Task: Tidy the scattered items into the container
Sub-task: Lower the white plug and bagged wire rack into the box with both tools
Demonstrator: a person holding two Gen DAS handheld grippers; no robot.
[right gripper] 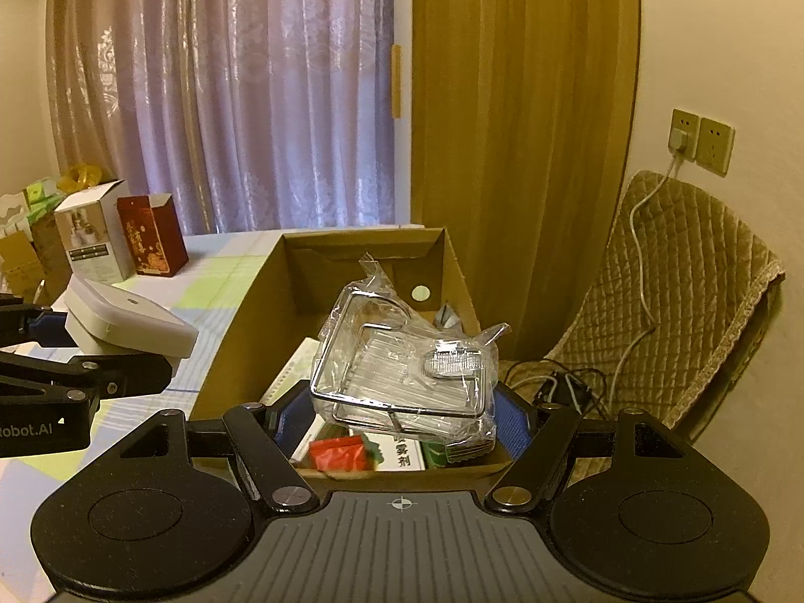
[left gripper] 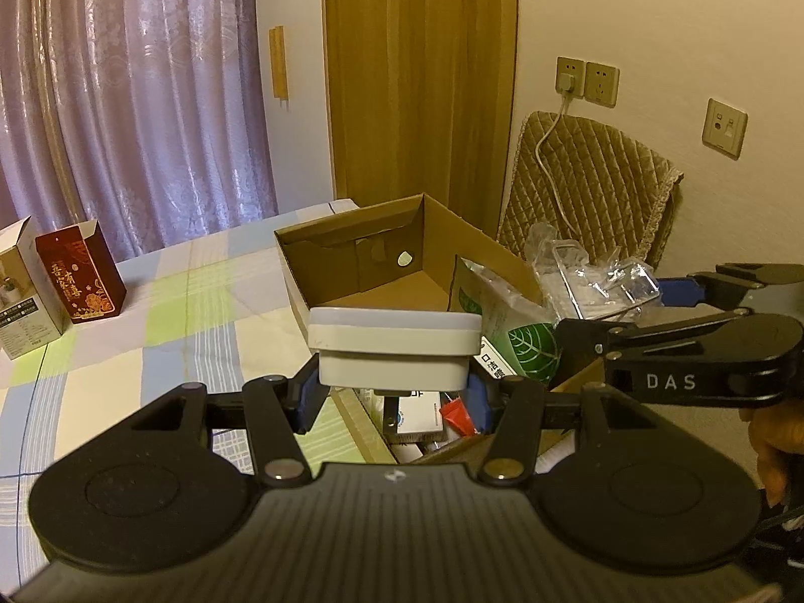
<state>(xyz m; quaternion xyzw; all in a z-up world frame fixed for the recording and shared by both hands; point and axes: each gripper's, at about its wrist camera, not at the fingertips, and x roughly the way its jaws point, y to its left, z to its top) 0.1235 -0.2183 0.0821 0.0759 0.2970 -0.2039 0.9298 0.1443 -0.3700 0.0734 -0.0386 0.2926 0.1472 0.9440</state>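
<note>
My left gripper [left gripper: 393, 393] is shut on a white rectangular device [left gripper: 394, 352], held level just over the near rim of the open cardboard box [left gripper: 352, 271]. In the right wrist view the device [right gripper: 128, 319] and left gripper [right gripper: 45, 352] hang left of the box [right gripper: 241, 331]. My right gripper [right gripper: 402, 417] is shut on a plastic-wrapped wire rack [right gripper: 402, 367] above the box's inside. The left wrist view shows that rack [left gripper: 593, 276] and the right gripper [left gripper: 628, 306] at the right. A red packet [right gripper: 336, 452] and a green-leaf pack [left gripper: 522, 331] lie inside the box.
The box stands on a checked cloth [left gripper: 176, 311]. A dark red carton [left gripper: 80, 274] and a white carton [left gripper: 25, 286] stand at the far left. A quilted chair [right gripper: 678, 301] with a white cable [right gripper: 638, 251] is right of the box, against the wall.
</note>
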